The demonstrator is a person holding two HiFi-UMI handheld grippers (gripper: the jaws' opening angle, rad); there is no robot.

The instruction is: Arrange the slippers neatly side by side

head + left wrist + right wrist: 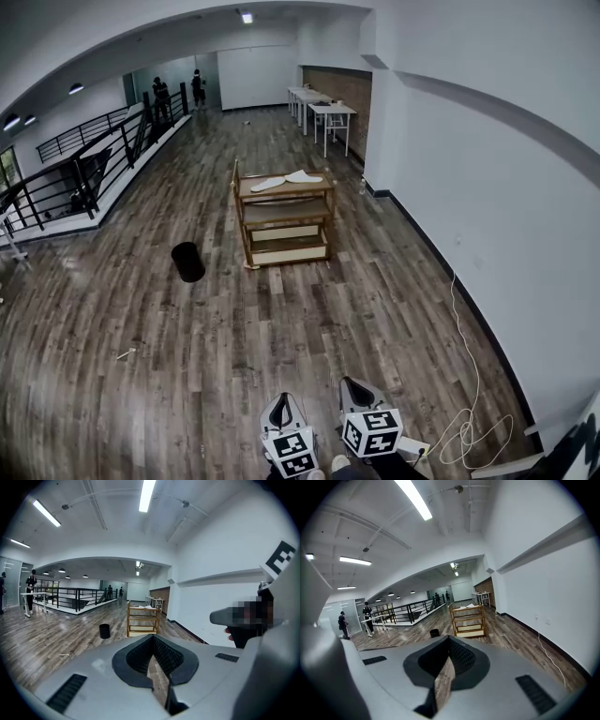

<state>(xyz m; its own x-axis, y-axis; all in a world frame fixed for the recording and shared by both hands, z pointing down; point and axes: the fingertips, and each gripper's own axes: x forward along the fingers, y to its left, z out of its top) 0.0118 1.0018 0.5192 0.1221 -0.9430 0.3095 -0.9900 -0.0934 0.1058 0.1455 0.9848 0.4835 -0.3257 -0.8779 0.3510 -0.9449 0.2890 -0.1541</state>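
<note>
Dark wood-plank floor (216, 337) stretches across a big, bare hall under strip lights. Along the far left runs a black metal railing (89, 173) on a raised white ledge, and at its far end two people in dark clothes (161, 94) stand too small to make out further. Further in, a small black cylindrical bin (187, 262) stands alone on the boards, just to the left of the shelf. Down by the person's feet, the left gripper (282, 401), grey with its marker cube, has its jaws pressed together with nothing between them; it points out over the floor towards the shelf. Well ahead of it, mid-room, stands a light wooden three-tier shelf rack (284, 246). The two flat white slippers (285, 180) lie on its top shelf, close together; the left one sits at a slant to the right one, so they are not lined up, and I cannot tell whether their ends touch. Beside the left gripper, the right gripper (350, 384) is likewise closed and empty, well apart from the rack. At the back, past the rack, a row of white tabletops on thin legs (323, 111) stands against a brown wall panel. A plain white wall (487, 206) closes the right side, with a loose white cable (469, 412) trailing down it and coiling on the floor near the right gripper.
</note>
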